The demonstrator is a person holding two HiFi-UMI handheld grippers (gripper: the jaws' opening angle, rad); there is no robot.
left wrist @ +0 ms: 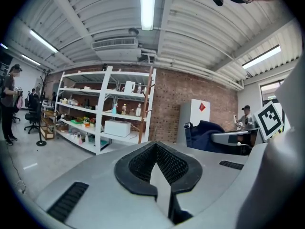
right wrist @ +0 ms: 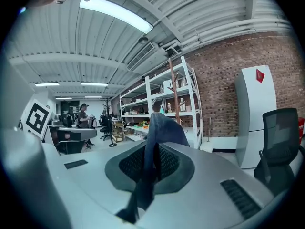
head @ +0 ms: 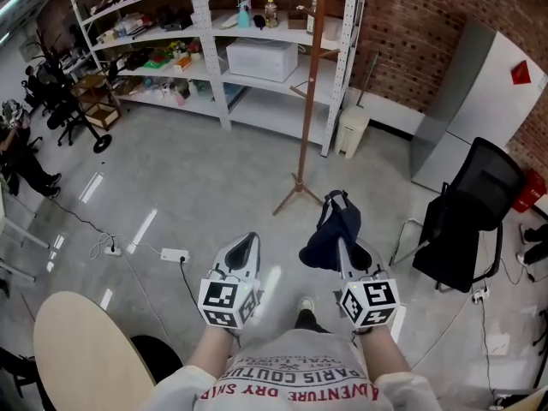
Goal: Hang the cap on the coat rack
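Note:
A dark blue cap [head: 332, 229] hangs from my right gripper [head: 342, 245], whose jaws are shut on its fabric. In the right gripper view the cap [right wrist: 157, 137] runs up between the jaws of the right gripper [right wrist: 148, 168]. The brown wooden coat rack [head: 309, 92] stands on the grey floor ahead, its foot just beyond the cap; the coat rack [right wrist: 174, 92] also rises in front of the shelves in the right gripper view. My left gripper [head: 242, 248] is held level beside the right one, shut and empty, seen closed in the left gripper view [left wrist: 157, 171], where the coat rack [left wrist: 145, 109] also shows.
White metal shelving [head: 214, 41] with a white box [head: 262, 58] stands behind the rack. A black office chair [head: 467, 208] and a white cabinet [head: 484, 101] are to the right. A round beige table [head: 81, 358] is near left. A power strip [head: 174, 254] and cables lie on the floor.

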